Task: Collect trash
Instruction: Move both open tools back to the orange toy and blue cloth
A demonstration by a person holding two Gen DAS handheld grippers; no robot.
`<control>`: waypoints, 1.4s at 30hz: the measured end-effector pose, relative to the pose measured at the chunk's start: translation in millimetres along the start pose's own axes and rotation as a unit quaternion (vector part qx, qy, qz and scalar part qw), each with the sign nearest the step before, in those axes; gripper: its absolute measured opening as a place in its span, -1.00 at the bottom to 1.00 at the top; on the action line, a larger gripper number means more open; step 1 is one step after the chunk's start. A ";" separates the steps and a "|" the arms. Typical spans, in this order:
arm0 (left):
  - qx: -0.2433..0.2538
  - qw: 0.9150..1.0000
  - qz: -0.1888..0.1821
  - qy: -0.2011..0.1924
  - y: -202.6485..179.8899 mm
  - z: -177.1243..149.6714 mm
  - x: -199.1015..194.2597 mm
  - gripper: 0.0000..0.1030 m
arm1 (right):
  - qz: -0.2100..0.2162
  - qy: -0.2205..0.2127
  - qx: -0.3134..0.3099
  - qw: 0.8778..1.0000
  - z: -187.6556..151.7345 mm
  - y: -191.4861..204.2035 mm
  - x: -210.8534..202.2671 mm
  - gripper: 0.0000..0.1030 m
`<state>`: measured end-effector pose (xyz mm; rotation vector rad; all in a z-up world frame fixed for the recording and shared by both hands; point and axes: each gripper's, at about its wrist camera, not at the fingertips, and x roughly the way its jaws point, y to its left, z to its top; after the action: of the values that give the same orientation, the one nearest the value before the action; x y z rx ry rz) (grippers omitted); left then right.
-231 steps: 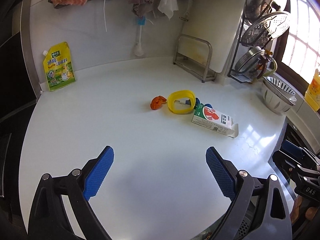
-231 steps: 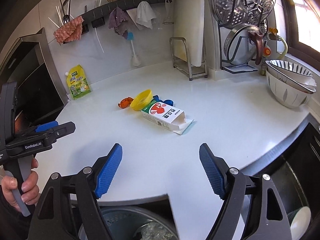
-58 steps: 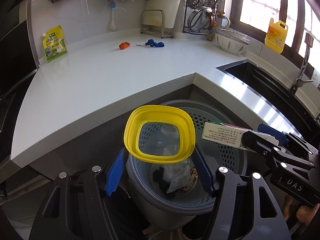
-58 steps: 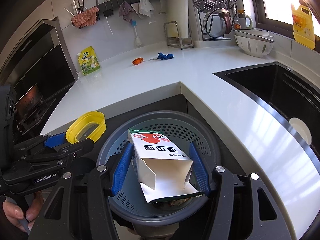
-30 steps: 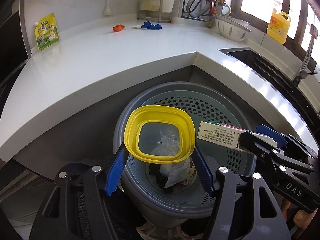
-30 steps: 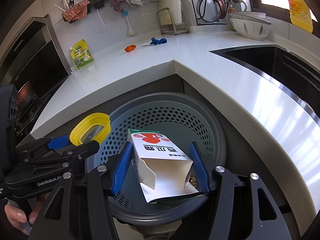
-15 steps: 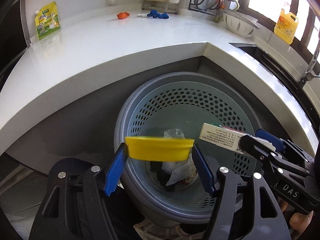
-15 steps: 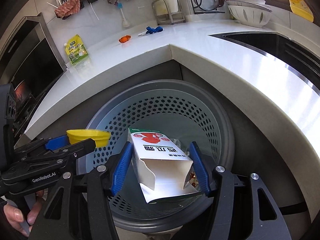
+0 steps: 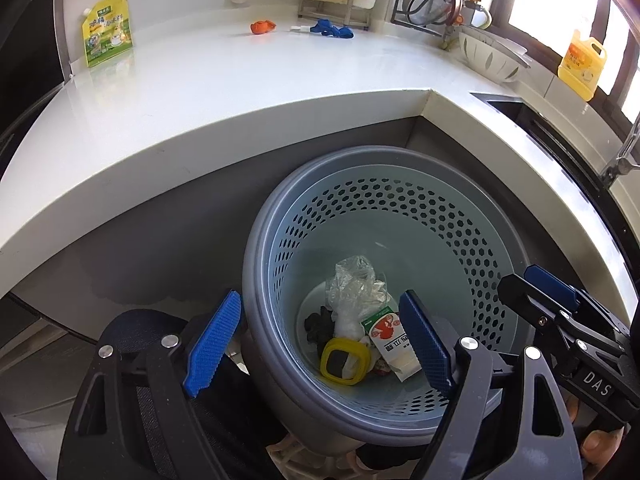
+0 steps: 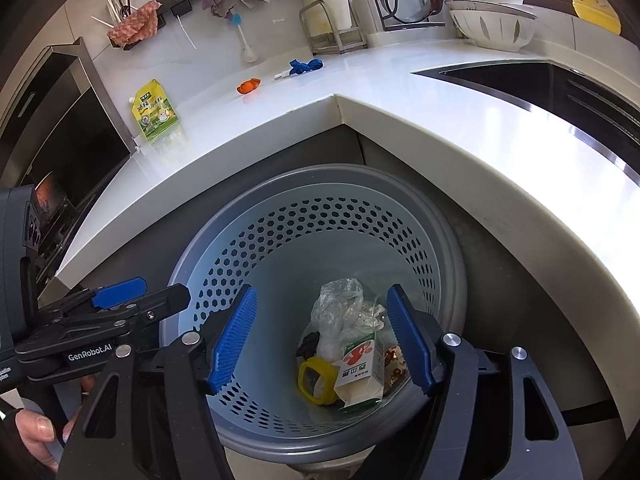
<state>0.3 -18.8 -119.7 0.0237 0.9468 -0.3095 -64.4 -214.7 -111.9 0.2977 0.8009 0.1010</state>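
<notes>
The white L-shaped worktop [image 9: 224, 92] wrapped around an inner corner, its rounded front edge overhanging a grey cabinet face. Below that corner stood the round grey perforated plastic waste basket [image 9: 460, 240], its rim just clear of the overhanging edge, with open room above its mouth.

The left tongs [image 9: 316, 344] hung over the near-left rim of the basket, blue pads [image 9: 212, 344] spread wide and holding nothing. The right tongs [image 10: 322, 338] were over the basket's mouth, likewise spread apart and empty, with the left pair just beside them at the basket's left rim.

On the basket floor lay crumpled clear plastic film [image 9: 354, 284] toward the far side. The white milk carton with red print [image 9: 392, 340] lay nearer, leaning toward the right wall, and the yellow rounded-square plastic lid [image 9: 343, 361] sat touching the carton's left side. A small black scrap [image 9: 318, 326] lay beside the film.

Toward the worktop's far edge, near the wall, a blue crumpled piece [image 9: 332, 29] and a smaller orange crumpled piece [image 9: 262, 26] lay near each other with bare surface all around. A yellow-green stand-up pouch [image 9: 107, 29] stood at the far left corner, well apart from them.
</notes>
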 end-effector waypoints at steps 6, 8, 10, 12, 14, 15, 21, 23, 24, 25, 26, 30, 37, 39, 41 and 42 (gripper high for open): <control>0.001 1.000 0.009 -0.010 4.7 -2.1 -8.4 0.61 | 0.005 -0.006 -0.002 1.000 -0.4 2.4 -7.6 0.33; 0.003 1.000 0.015 -0.015 6.5 -2.6 -11.7 0.63 | 0.006 -0.010 -0.003 1.000 1.1 3.4 -10.6 0.35; -0.001 1.000 0.013 -0.014 9.6 -1.6 -13.2 0.65 | 0.005 -0.014 -0.006 1.000 3.2 5.3 -13.6 0.36; -0.005 1.000 0.010 -0.012 12.0 -0.1 -13.6 0.65 | 0.005 -0.020 -0.010 1.000 6.4 8.4 -16.3 0.42; -0.004 1.000 0.014 -0.012 13.4 2.7 -14.7 0.65 | 0.005 -0.027 -0.016 1.000 9.7 11.0 -19.4 0.42; -0.003 1.000 0.014 -0.014 14.4 4.7 -16.0 0.65 | 0.005 -0.030 -0.020 0.999 11.6 12.3 -20.7 0.43; -0.002 0.999 0.009 -0.040 20.5 26.1 -25.7 0.73 | 0.005 -0.050 -0.032 0.998 30.8 13.2 -25.9 0.48; 0.000 0.999 0.006 -0.048 22.5 36.7 -26.3 0.73 | 0.003 -0.053 -0.035 0.998 41.3 12.6 -24.2 0.48; 0.001 0.999 0.005 -0.051 23.7 42.9 -25.9 0.73 | 0.003 -0.055 -0.037 0.998 47.0 12.5 -23.2 0.48; 0.002 0.999 0.005 -0.053 24.7 49.0 -25.1 0.73 | 0.003 -0.058 -0.040 0.998 52.7 12.6 -22.4 0.48; 0.004 0.998 0.005 -0.055 25.6 55.6 -23.9 0.73 | 0.003 -0.061 -0.042 0.997 58.9 12.6 -21.6 0.48; 0.014 0.997 0.006 -0.070 29.3 82.1 -23.4 0.73 | 0.010 -0.074 -0.042 0.996 86.7 11.4 -18.4 0.49; 0.025 0.994 0.015 -0.105 34.8 129.3 -23.8 0.75 | 0.016 -0.103 -0.064 0.992 144.4 18.5 -13.4 0.51; 0.022 0.994 0.009 -0.107 37.5 145.2 -21.7 0.75 | 0.017 -0.112 -0.075 0.991 163.2 22.3 -13.0 0.51; 0.024 0.993 0.010 -0.112 39.1 162.0 -20.3 0.75 | 0.017 -0.119 -0.087 0.989 181.6 26.2 -10.8 0.52; 0.025 0.993 0.012 -0.117 39.7 170.9 -20.0 0.75 | 0.017 -0.121 -0.093 0.988 191.1 27.8 -8.2 0.52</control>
<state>136.0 -2.3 -7.8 0.0447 0.7058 -0.3060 68.1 -232.7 27.7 0.1426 0.5420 0.1668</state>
